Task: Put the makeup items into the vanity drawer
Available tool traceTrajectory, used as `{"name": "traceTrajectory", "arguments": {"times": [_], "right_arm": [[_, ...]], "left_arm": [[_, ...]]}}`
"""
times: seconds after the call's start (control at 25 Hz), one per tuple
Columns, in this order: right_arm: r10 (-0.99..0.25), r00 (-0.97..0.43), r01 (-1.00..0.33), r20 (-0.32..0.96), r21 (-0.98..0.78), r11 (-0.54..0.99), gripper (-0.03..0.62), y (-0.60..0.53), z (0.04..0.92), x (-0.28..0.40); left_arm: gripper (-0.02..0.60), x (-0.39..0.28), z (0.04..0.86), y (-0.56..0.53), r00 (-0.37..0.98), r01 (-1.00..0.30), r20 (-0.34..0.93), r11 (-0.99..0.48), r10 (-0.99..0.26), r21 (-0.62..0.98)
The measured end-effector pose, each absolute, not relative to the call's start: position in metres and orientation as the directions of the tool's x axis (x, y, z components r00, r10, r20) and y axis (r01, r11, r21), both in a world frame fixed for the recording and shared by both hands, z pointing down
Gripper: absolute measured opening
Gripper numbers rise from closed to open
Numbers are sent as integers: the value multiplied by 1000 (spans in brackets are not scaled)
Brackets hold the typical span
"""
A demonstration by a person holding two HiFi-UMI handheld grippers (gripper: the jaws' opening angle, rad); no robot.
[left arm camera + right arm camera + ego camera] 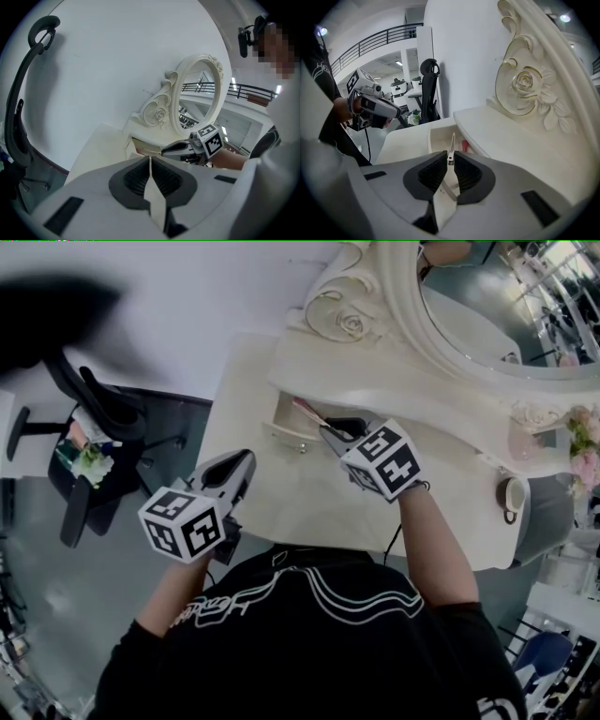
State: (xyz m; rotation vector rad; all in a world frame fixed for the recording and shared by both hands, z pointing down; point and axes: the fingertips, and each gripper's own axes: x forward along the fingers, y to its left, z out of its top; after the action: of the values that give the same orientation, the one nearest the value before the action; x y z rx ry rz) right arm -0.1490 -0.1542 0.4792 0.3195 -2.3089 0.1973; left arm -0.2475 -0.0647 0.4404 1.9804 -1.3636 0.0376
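Note:
The vanity drawer (281, 434) stands pulled open at the left end of the cream vanity table (281, 512). A pink item (307, 412) lies inside it, also seen as a pink item (465, 146) in the right gripper view. My right gripper (330, 434) hovers at the drawer's mouth, shut on a thin metal tool like tweezers (451, 146) that points into the drawer (438, 137). My left gripper (240, 465) is held over the table's front left, shut with nothing in it (150, 162). From it I see the right gripper (174, 150) beside the drawer (140, 146).
An oval mirror (487, 315) in a carved frame rises behind the tabletop. A mug (512, 495) and pink flowers (583, 444) sit at the table's right end. A black office chair (94, 404) stands on the floor to the left.

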Motion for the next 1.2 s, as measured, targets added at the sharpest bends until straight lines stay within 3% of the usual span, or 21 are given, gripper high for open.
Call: {"name": "traceTrajectory", "arguments": {"times": [0.4,1.2], "right_arm": [[-152,-691,-272,706,-59,960,176,-148,471,-148],[-270,-646,-415,714,-31,909,222,-136,476,-61]], "left_arm": [[32,-247,443,-69,451,-822,408,-190,-794,538],[32,-212,442,-78,520,-802,403,-268,-753,534]]}}
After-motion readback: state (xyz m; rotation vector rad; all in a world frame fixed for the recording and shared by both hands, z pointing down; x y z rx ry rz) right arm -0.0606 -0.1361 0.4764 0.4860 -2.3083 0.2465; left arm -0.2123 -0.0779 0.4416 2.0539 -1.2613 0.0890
